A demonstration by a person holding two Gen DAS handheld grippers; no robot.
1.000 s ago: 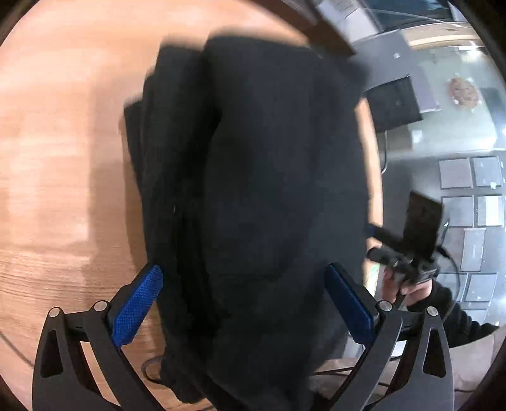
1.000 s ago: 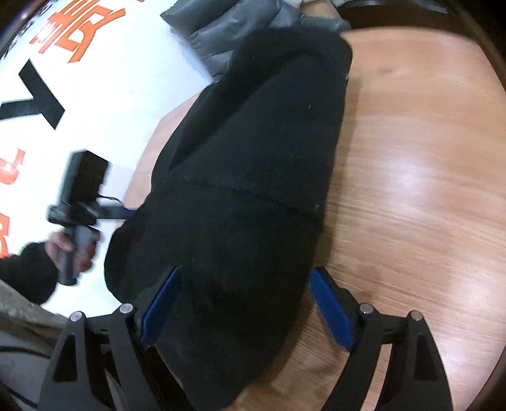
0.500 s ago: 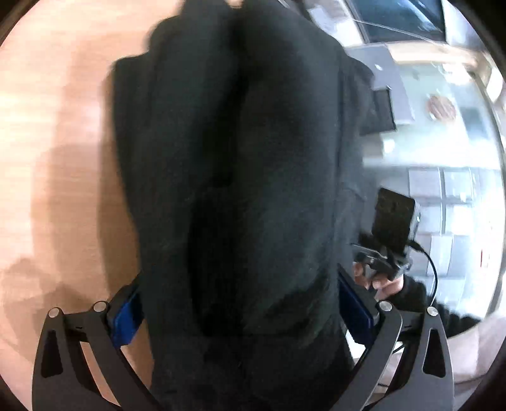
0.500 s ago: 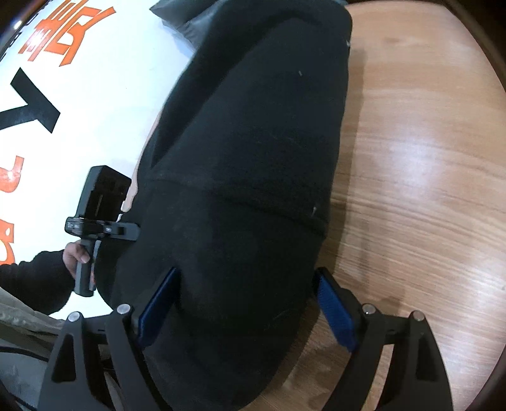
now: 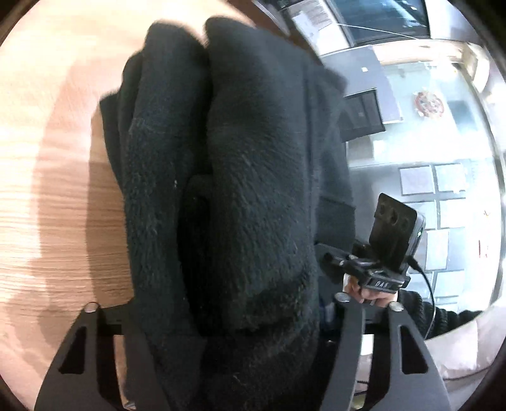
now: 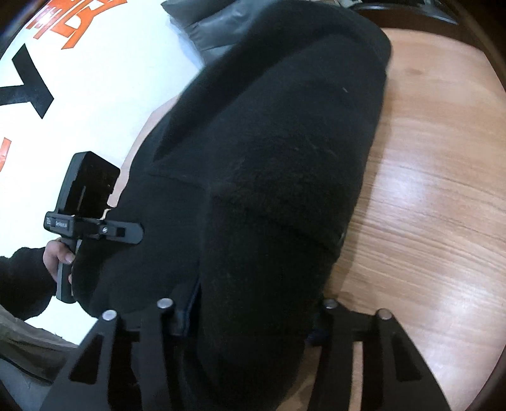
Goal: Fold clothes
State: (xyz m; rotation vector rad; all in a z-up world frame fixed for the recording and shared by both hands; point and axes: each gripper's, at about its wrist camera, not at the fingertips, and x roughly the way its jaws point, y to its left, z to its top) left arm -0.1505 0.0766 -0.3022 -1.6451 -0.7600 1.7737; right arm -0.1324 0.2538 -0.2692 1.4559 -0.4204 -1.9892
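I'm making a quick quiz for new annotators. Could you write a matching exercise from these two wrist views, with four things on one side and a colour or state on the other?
Things:
1. fleece garment
2. table
3. left gripper
4. floor lettering

Descriptions:
A. orange
B. light wood grain
C. black, bunched in thick folds
D. fingers on either side of the fabric

Pairs: 1-C, 2-B, 3-D, 4-A

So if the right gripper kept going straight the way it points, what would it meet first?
The black fleece. The bundle already sits between the right gripper's fingers and fills the view ahead, lying on the wooden table. There is no free path; whether the pads already press it cannot be told.
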